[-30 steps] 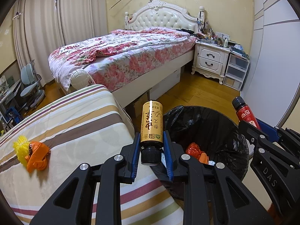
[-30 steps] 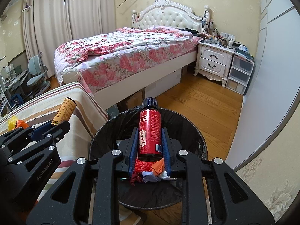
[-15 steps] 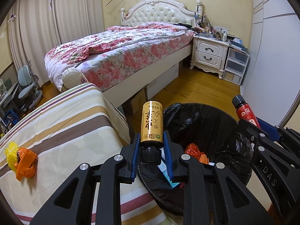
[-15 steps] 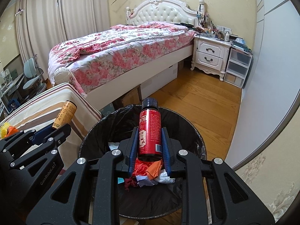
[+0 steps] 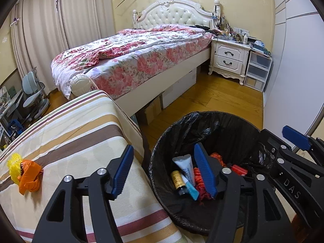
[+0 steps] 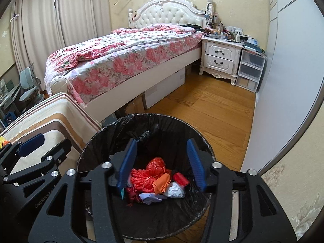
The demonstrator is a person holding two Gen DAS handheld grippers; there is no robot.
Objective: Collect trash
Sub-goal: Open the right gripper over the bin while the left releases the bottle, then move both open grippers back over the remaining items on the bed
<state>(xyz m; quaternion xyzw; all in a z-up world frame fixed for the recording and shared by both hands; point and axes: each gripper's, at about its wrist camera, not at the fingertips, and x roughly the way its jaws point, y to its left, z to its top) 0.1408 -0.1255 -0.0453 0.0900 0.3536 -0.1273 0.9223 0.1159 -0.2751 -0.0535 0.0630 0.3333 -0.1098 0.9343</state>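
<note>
Bottles gone from both grippers versus a second ago: the left gripper [image 5: 164,161] was pinching a gold bottle, the right gripper [image 6: 161,158] a red one, and both sets of jaws have just been opening, now spread with nothing between them. Left to right: the yellow-and-orange wrapper wad [image 5: 24,174] lies untouched on the striped cover [image 5: 77,133], well apart from the bin. The left gripper's left finger [image 5: 123,166] hangs over the cover's edge, the right one over the black-lined trash bin [image 5: 218,121]. The gold bottle [image 5: 178,182] lies inside the bin, cap toward the camera, touching a white-and-blue tube [image 5: 187,170] beside red netting [image 5: 199,178]. The red bottle [image 6: 181,179] lies in the bin too, against orange scrap [image 6: 162,183] and white crumpled paper [image 6: 175,190]. Pose: both grippers tilt down toward the bin mouth, side by side, the right gripper centred over the opening, the left straddling the bin rim. In the right wrist view the left gripper shows at the far left edge, jaws apart.
</note>
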